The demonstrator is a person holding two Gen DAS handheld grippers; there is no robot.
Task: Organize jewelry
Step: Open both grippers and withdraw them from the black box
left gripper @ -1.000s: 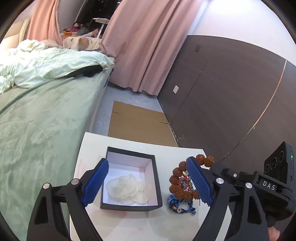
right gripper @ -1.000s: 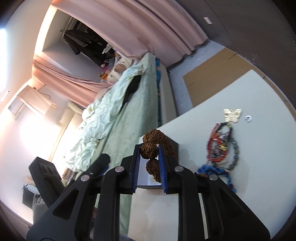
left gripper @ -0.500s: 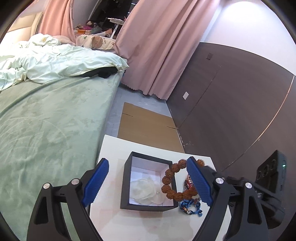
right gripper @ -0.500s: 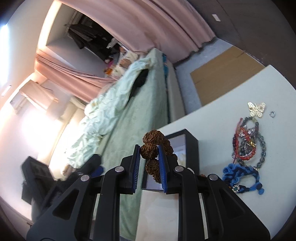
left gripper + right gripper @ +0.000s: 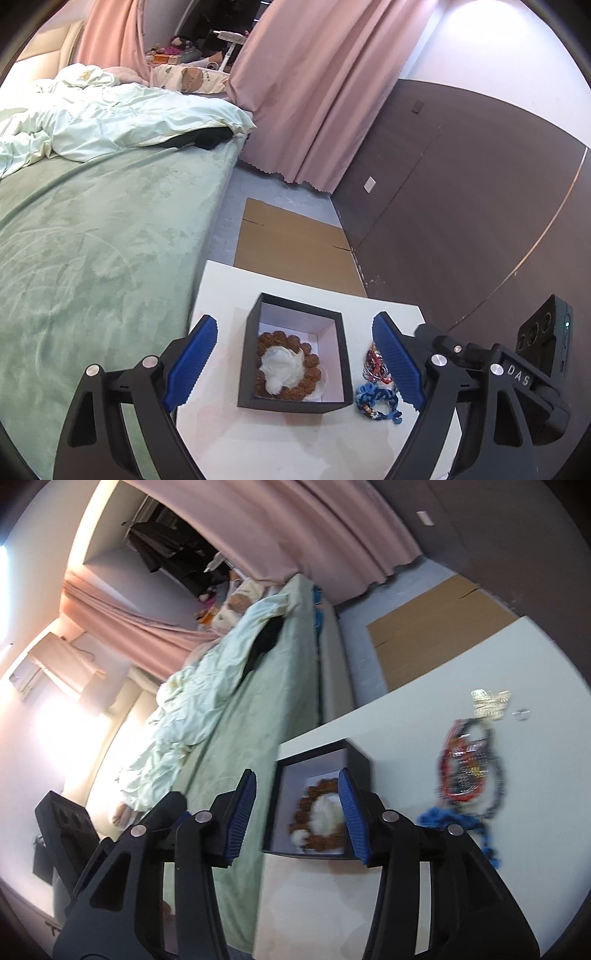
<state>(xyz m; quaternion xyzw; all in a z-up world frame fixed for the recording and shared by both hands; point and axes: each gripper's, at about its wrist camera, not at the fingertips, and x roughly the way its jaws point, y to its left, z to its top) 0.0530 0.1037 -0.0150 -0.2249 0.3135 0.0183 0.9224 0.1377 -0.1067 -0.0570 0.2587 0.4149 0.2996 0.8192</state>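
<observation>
Bed [image 5: 92, 229]: large, pale green plush cover, rumpled white duvet at the far end; runs along the left edge of the table.
Table [image 5: 280, 443]: white, flat-topped, carrying the box and all the jewelry.
Cardboard sheet [image 5: 291, 243]: brown, flat on the floor beyond the table's far edge.
Box [image 5: 291, 404]: black, square, open-topped, white-lined, near the table's left edge, lying between the spread fingers of both grippers in each wrist view.
Beaded bracelet [image 5: 310, 363]: brown, knobbly seed beads in a ring, lying on the box floor around a white crumpled paper wad [image 5: 282, 367]; free of either gripper.
Left gripper [image 5: 295, 363]: black frame, blue ribbed pads set wide apart, nothing between them but air above the box; angled downward.
Right gripper [image 5: 297, 812]: jaws just been opening, pads clear of the bracelet, which lies in the box below; angled downward over the box's near side.
Red and dark bead strands [image 5: 467, 771]: tangled heap right of the box.
Blue knotted cord bracelet [image 5: 376, 400]: just beside the box's right near corner.
Gold butterfly clip [image 5: 489, 703]: toward the far edge.
Small silver ring [image 5: 521, 714]: just right of the clip.
</observation>
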